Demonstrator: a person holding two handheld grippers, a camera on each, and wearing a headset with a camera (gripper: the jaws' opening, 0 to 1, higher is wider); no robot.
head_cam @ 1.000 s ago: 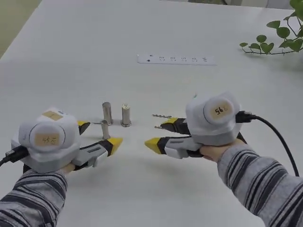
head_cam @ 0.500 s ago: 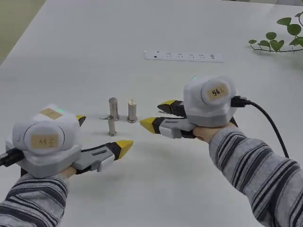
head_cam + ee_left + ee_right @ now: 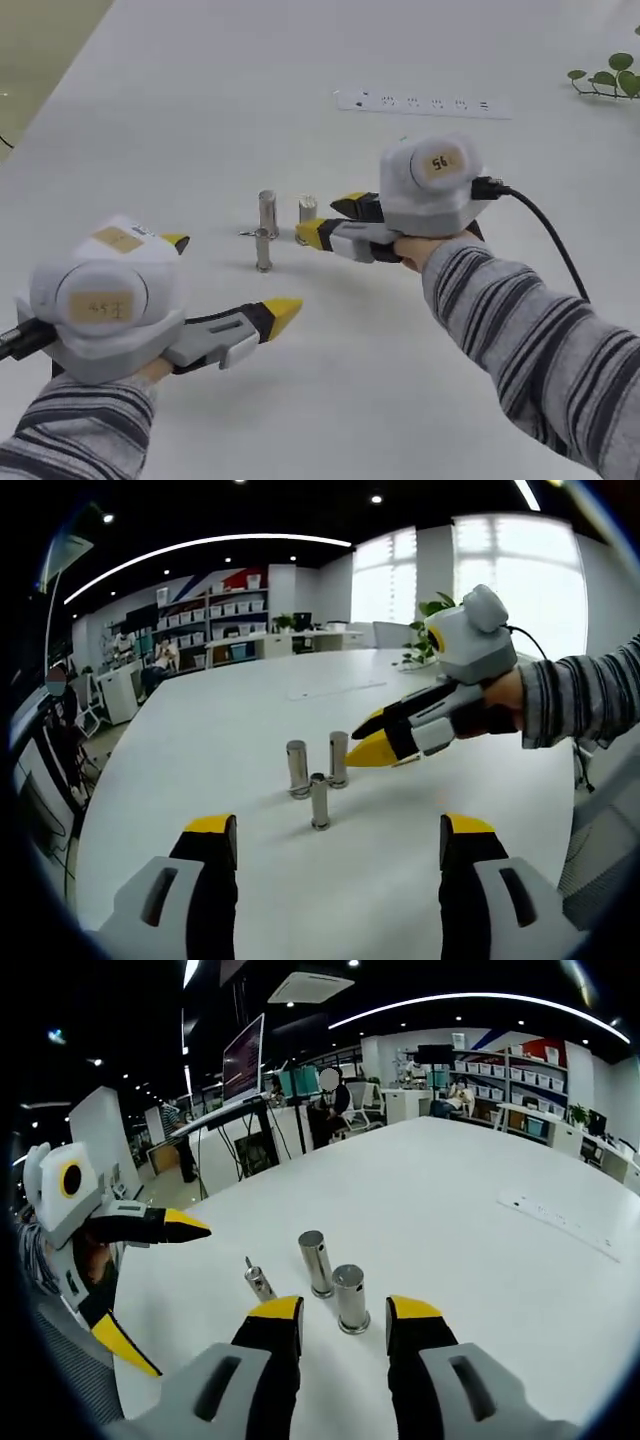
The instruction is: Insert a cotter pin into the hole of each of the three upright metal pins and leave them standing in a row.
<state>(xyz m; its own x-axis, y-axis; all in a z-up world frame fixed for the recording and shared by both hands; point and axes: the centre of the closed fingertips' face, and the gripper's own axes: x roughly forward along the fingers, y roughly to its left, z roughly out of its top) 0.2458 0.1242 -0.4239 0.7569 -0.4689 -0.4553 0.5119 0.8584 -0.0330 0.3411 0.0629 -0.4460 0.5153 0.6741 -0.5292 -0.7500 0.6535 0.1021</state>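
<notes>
Three short shiny metal pins (image 3: 267,212) stand close together on the white bench (image 3: 150,120). The front pin (image 3: 263,248) has a thin wire cotter pin (image 3: 247,233) sticking out near its top. The right tongs (image 3: 329,216) are half open and hold nothing, with their yellow tips just beside the back right pin (image 3: 307,209). The left tongs (image 3: 229,274) are wide open and empty, nearer the person.

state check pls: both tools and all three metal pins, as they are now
left tool: open wide, empty.
right tool: open, empty, tips close to the back right pin.
front pin: upright, a cotter pin appears to pass through its top.
back left pin: upright, no cotter pin seen.
back right pin: upright, no cotter pin seen, not gripped.
</notes>
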